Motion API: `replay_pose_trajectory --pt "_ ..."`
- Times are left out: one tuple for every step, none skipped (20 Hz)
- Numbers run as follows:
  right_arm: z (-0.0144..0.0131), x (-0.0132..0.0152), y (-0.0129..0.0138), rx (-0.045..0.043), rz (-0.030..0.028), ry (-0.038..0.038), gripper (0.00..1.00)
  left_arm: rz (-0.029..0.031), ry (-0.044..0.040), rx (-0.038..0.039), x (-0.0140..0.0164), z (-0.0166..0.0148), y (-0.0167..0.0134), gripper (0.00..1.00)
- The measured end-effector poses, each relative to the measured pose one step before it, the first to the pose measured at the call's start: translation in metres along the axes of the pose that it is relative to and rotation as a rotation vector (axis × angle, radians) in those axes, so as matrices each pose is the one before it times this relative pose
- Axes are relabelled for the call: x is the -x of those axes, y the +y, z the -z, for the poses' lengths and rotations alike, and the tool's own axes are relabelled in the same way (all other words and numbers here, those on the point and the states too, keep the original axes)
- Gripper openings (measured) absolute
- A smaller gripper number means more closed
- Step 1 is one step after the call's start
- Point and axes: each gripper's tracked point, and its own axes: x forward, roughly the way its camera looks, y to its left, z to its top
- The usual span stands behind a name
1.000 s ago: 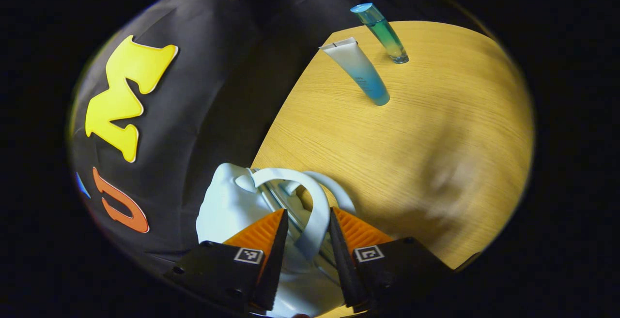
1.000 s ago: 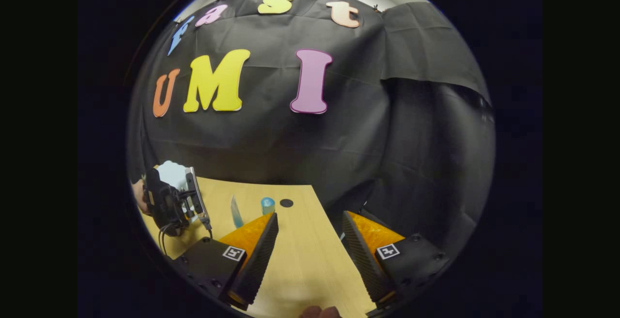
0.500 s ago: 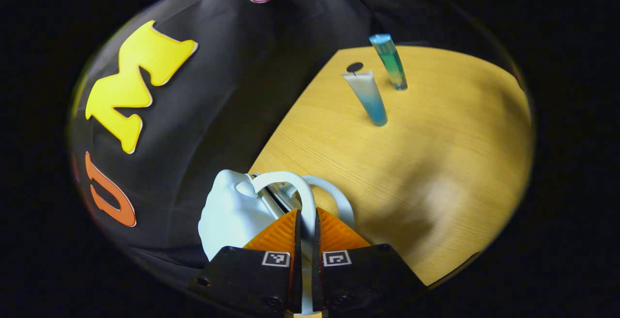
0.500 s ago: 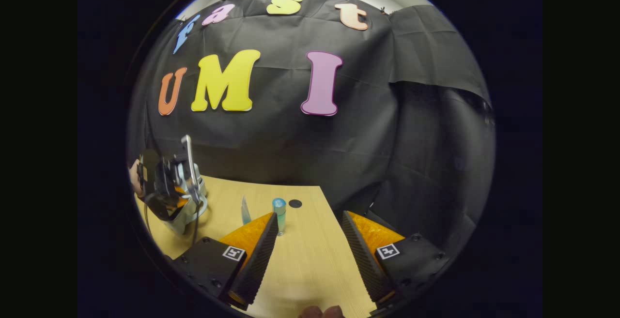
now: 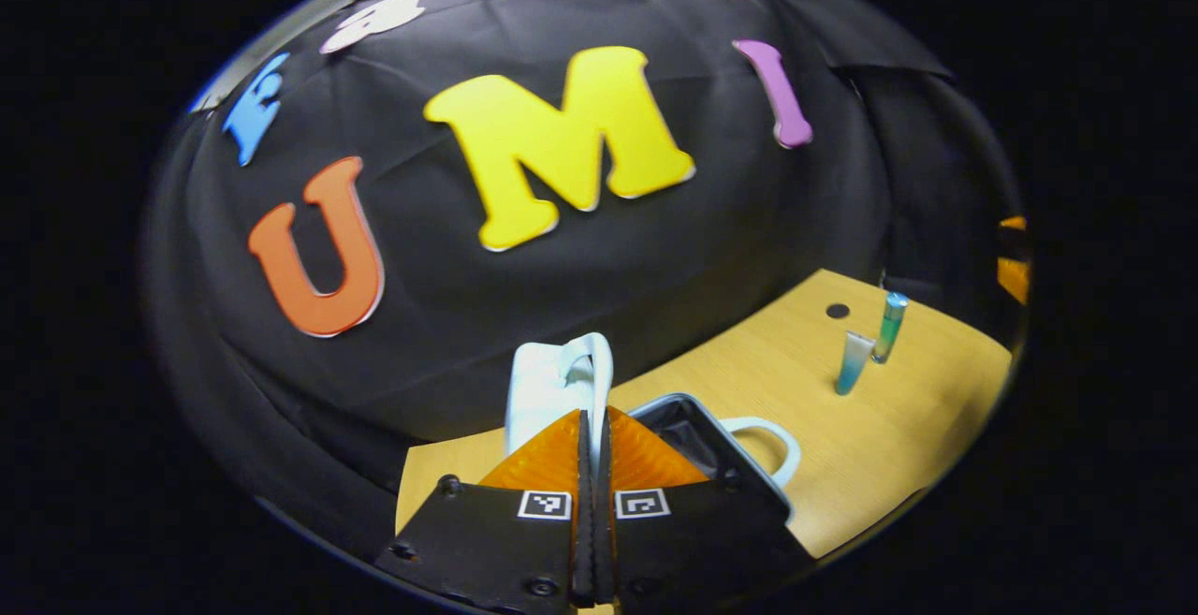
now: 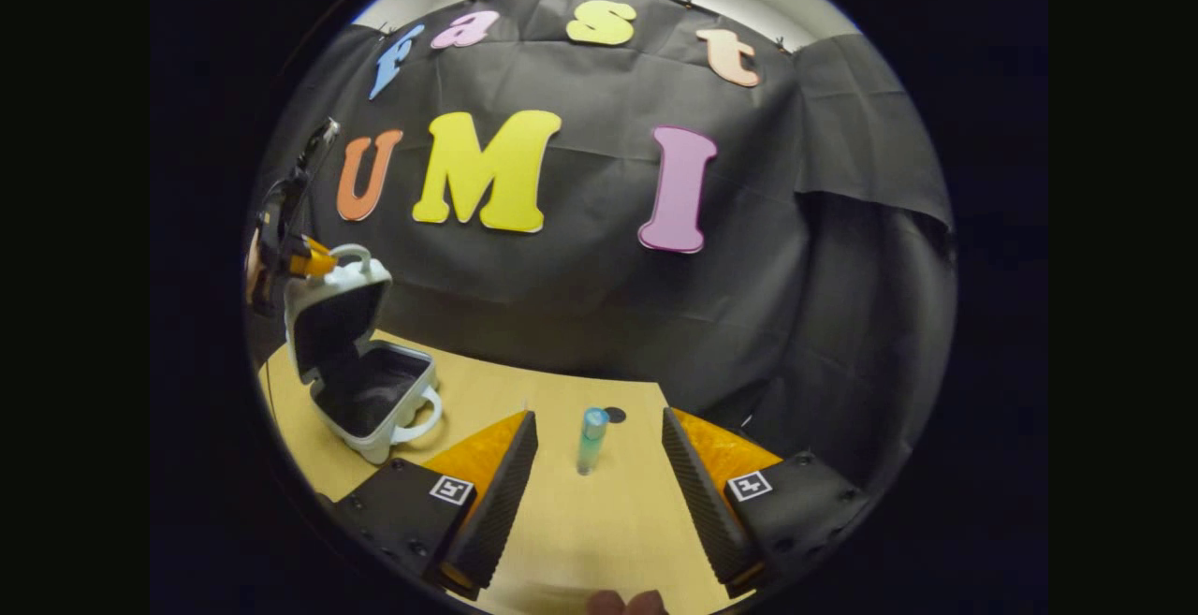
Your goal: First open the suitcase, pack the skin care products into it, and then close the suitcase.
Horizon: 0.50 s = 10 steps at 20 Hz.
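In the left gripper view, the left tool (image 5: pixel 592 465) has its fingers pressed together on the pale handle (image 5: pixel 599 372) of the suitcase lid (image 5: pixel 543 390), holding the lid raised. The right gripper view shows this from the side: the suitcase (image 6: pixel 370 390) sits open on the tabletop (image 6: pixel 599 521), its lid nearly upright and its dark inside facing up and toward the right tool.

The right tool (image 6: pixel 596 493) hangs over the tabletop with its fingers wide apart and nothing between them. Just past its tips, almost straight ahead, stands the bottle (image 6: pixel 591 440) with its long axis upright. The tube (image 5: pixel 853 362) stands just beside the bottle (image 5: pixel 889 325) in the left gripper view, cap down.

Judging by this, the right tool is much the nearer to both products and would go forward to the bottle, then carry it left to the open case, which lies well apart from them.
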Motion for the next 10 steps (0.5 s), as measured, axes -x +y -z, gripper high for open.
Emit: replay_pose_trajectory --pt "-0.00685 0.00010 0.00689 0.00878 -0.01013 -0.00856 0.80 -0.04282 -0.01585 0.00471 0.00554 0.00485 0.02684 0.03" --pt "-0.00788 -0.00094 0.00645 0.00326 -0.00892 -0.00808 0.80 -0.04186 -0.00670 0.00428 0.00132 0.00976 0.02862 0.03" --pt "-0.00650 -0.00050 0.00730 -0.00217 -0.00867 -0.00344 0.80 -0.02945 -0.00215 0.01608 -0.00026 0.01114 0.02665 0.03" --pt "-0.00392 -0.00129 0.00792 -0.00214 -0.00785 0.00081 0.80 -0.02406 -0.00002 0.02777 -0.00083 0.01513 0.02119 0.03" --pt "-0.00319 -0.00196 0.00837 0.00769 -0.00637 0.00346 0.80 -0.02227 0.00164 0.03872 -0.00219 0.01850 0.02857 0.03" --pt "-0.00276 -0.00165 0.00892 0.01098 -0.00725 0.00289 0.80 -0.03697 0.01038 0.05274 -0.00469 0.01902 0.02735 0.03" --pt "-0.00269 -0.00021 0.00822 0.01036 -0.00451 -0.00175 0.80 -0.01741 0.01325 0.07110 -0.00398 0.01839 0.01926 0.03" --pt "-0.00217 -0.00148 0.00632 0.00855 -0.00140 -0.00050 0.80 -0.01345 0.02123 0.07724 -0.00668 0.02244 0.01813 0.03" --pt "0.00051 -0.00111 0.00667 0.00885 -0.00404 0.00630 0.80 -0.00274 0.02710 0.07845 -0.01673 0.02186 0.01862 0.03" --pt "0.00316 -0.00232 0.00644 0.01004 -0.00356 0.01168 0.80 0.00492 0.02986 0.07531 -0.02134 0.02898 0.01779 0.03"
